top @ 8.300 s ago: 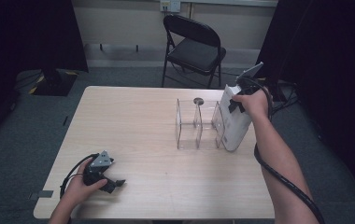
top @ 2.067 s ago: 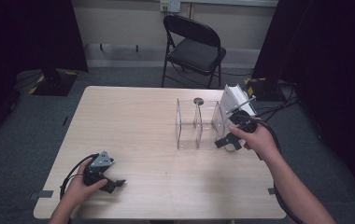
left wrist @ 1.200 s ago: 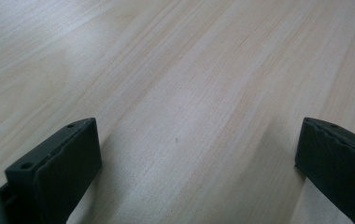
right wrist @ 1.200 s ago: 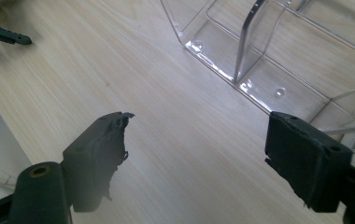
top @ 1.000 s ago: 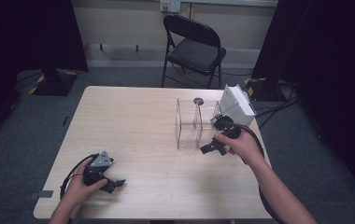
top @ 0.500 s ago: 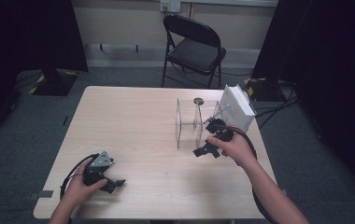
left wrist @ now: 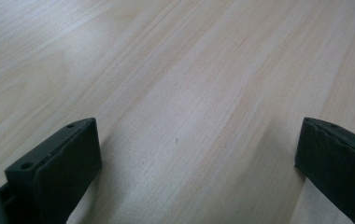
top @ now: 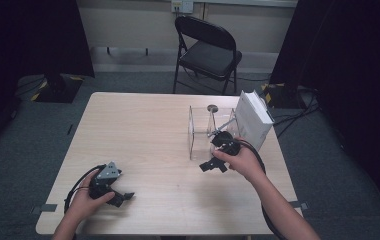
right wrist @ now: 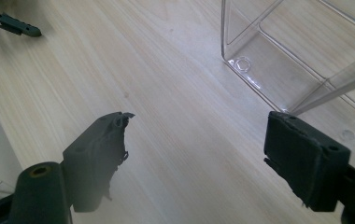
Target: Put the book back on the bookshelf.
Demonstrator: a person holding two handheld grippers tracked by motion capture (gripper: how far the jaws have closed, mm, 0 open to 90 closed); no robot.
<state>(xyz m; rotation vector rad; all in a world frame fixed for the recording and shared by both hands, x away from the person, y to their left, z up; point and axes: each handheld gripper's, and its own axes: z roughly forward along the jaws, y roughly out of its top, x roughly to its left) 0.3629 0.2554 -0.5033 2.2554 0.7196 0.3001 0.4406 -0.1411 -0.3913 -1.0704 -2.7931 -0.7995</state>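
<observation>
A clear plastic container [top: 204, 134] with upright dividers stands on the right half of the wooden table [top: 143, 130]. A white box [top: 252, 119] stands tilted against its right side. My right gripper [top: 212, 165] is low over the table just in front of the container, open and empty. In the right gripper view its jaws [right wrist: 203, 158] stand wide apart, with the container's corner [right wrist: 278, 70] just ahead on the right. My left gripper [top: 120, 197] rests near the front left edge, open. In the left gripper view [left wrist: 199, 158] bare wood lies between its jaws.
A small dark round knob [top: 212, 108] sits at the container's far top edge. A black folding chair [top: 209, 51] stands beyond the table. Cables trail from both grippers. The left gripper's fingertips [right wrist: 8, 22] show far off in the right gripper view.
My right hand has left the white box standing by the container and has come down and to the left, in front of the container. The left gripper has not moved.
</observation>
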